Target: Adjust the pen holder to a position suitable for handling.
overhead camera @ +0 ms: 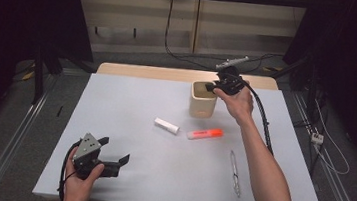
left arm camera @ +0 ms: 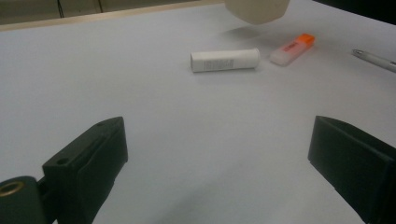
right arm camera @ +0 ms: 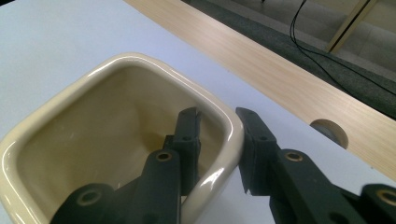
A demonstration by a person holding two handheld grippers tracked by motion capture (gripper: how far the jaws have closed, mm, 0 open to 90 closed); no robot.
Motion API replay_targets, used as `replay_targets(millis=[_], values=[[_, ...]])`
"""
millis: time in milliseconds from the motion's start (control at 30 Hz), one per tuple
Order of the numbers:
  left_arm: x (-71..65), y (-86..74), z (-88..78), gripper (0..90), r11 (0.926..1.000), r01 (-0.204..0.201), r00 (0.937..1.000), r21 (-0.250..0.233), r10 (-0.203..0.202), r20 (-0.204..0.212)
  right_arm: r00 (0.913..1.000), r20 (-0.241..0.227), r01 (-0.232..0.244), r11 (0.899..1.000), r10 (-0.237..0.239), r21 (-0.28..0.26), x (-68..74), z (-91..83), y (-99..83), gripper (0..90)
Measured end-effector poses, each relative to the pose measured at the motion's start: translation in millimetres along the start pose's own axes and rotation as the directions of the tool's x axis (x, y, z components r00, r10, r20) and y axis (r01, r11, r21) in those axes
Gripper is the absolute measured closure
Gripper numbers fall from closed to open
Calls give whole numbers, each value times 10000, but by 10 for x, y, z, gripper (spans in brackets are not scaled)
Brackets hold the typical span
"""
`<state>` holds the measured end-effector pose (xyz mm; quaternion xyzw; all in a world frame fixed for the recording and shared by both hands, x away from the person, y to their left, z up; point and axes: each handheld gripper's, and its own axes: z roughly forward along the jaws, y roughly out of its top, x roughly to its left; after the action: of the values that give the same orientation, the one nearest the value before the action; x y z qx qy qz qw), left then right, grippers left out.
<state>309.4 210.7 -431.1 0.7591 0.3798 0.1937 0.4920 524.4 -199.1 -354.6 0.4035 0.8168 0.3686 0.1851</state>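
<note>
Nearby, white tube (overhead camera: 166, 125), orange highlighter (overhead camera: 205, 133), pen (overhead camera: 234, 172) lie apart, unobstructed.

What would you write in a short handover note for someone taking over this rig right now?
Right gripper: jaws astride the near wall of the cream cup, one inside, one outside, clamped on it.
Left gripper: open, holding nothing, at the table's near left corner.
On the table: white tube, orange highlighter, pen, all outside the cup.
Done: cup gripped. Left, probably: place the cup, then load the three items.
</note>
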Motion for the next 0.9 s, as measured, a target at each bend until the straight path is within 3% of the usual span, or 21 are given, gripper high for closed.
replay_targets(millis=[300,900], values=[[4,-5,-30,47,10000,3,10000,-69,-3,-10,9996,-261,-83,10000,83,17,132,203,6,714],[10,-8,-26,51,9999,-102,9999,-16,102,92,9998,-195,17,9995,-11,327,323,544,78,712]])
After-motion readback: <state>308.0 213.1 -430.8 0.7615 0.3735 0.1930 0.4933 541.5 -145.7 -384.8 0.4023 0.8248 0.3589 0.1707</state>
